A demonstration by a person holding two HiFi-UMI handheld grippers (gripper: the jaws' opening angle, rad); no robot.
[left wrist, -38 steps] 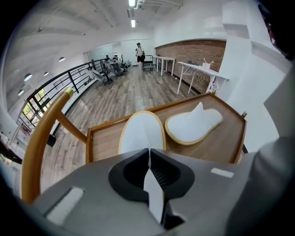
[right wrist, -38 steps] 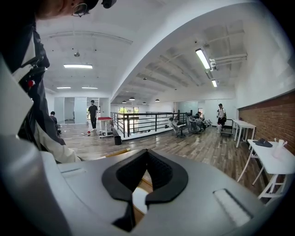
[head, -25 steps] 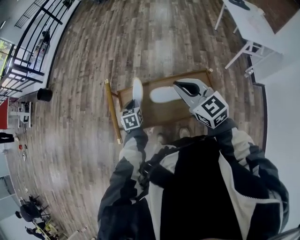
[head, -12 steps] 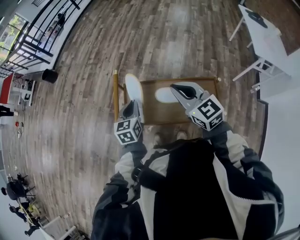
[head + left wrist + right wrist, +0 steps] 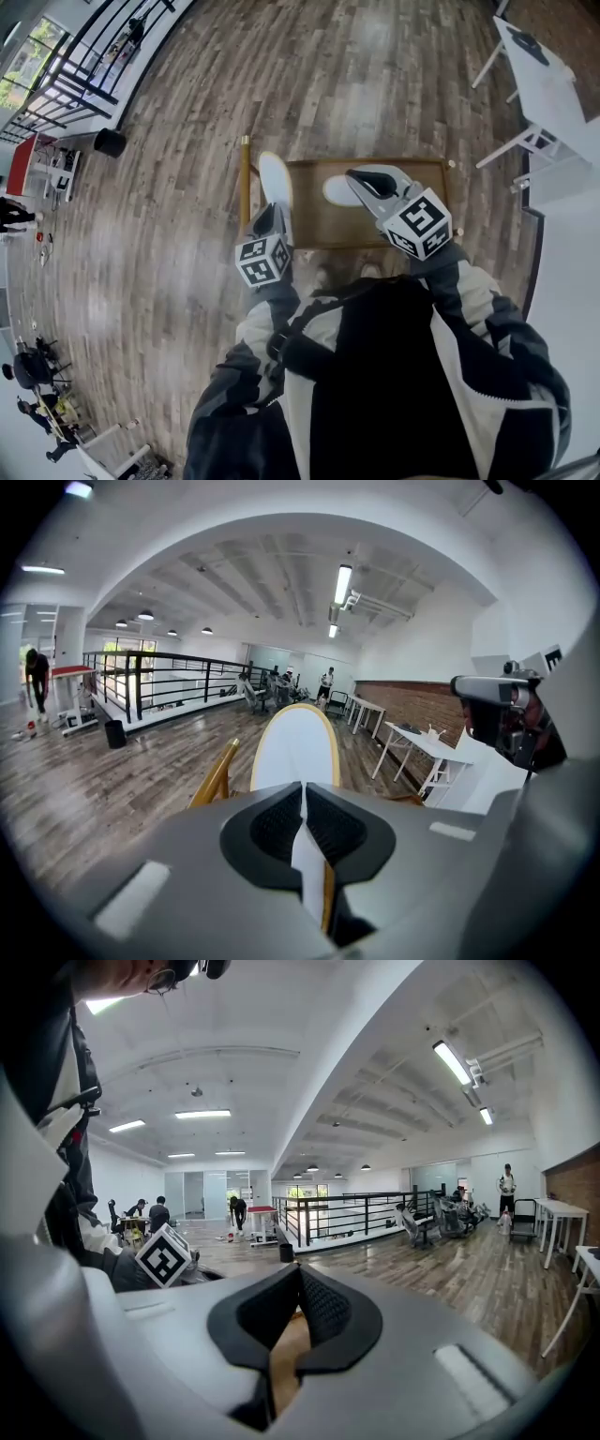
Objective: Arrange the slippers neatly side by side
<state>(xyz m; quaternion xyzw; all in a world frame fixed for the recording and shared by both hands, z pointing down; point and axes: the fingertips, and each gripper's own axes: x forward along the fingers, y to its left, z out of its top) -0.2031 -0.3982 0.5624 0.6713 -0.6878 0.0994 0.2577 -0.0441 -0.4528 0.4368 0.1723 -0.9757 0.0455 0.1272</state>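
Observation:
My left gripper [image 5: 270, 220] is shut on the edge of a white slipper [image 5: 275, 180] and holds it in the air over the left end of a brown board [image 5: 375, 230]. In the left gripper view the slipper [image 5: 295, 747] stands out past the jaws, its white sole with a yellowish rim facing the camera. A second white slipper [image 5: 336, 191] lies on the board, partly hidden by my right gripper [image 5: 358, 176]. The right gripper hovers above it, jaws shut with nothing between them [image 5: 298, 1274].
A yellow wooden pole [image 5: 245, 178] runs along the board's left side. The person's shoes [image 5: 323, 277] stand at the board's near edge. A white table [image 5: 548, 80] is at the far right, and a black bin [image 5: 110, 142] and a railing [image 5: 103, 56] at the far left.
The left gripper has risen with the slipper and rolled, so more of the sole shows. The right gripper has slid a little sideways over the slipper on the board.

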